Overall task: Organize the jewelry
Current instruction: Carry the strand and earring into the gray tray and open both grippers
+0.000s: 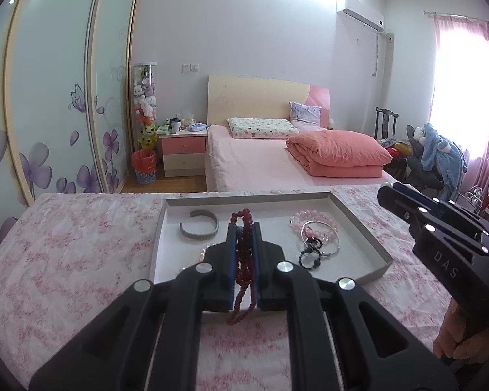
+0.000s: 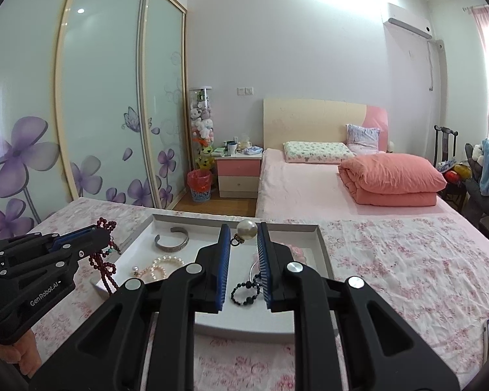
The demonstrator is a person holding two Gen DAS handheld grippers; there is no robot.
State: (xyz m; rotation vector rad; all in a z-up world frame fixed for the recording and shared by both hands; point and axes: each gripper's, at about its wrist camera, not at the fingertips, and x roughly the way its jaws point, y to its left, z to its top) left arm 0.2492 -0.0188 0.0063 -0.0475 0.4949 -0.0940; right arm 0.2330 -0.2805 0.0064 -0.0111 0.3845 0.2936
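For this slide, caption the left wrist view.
Left gripper clamps red bead strand above the jewelry tray.

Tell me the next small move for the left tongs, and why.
Probably carry the red bead strand clear of the tray and lower it onto the floral cloth. The left tongs are shut on it, its loops hang free, and a silver cuff and other bracelets lie just beneath, where it could tangle.

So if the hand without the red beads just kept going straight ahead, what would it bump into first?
Probably the big pearl ring. It sits right at the tips of the open right gripper, between its fingers. Whether it already touches them is unclear. Beyond it is the far wall of the tray.
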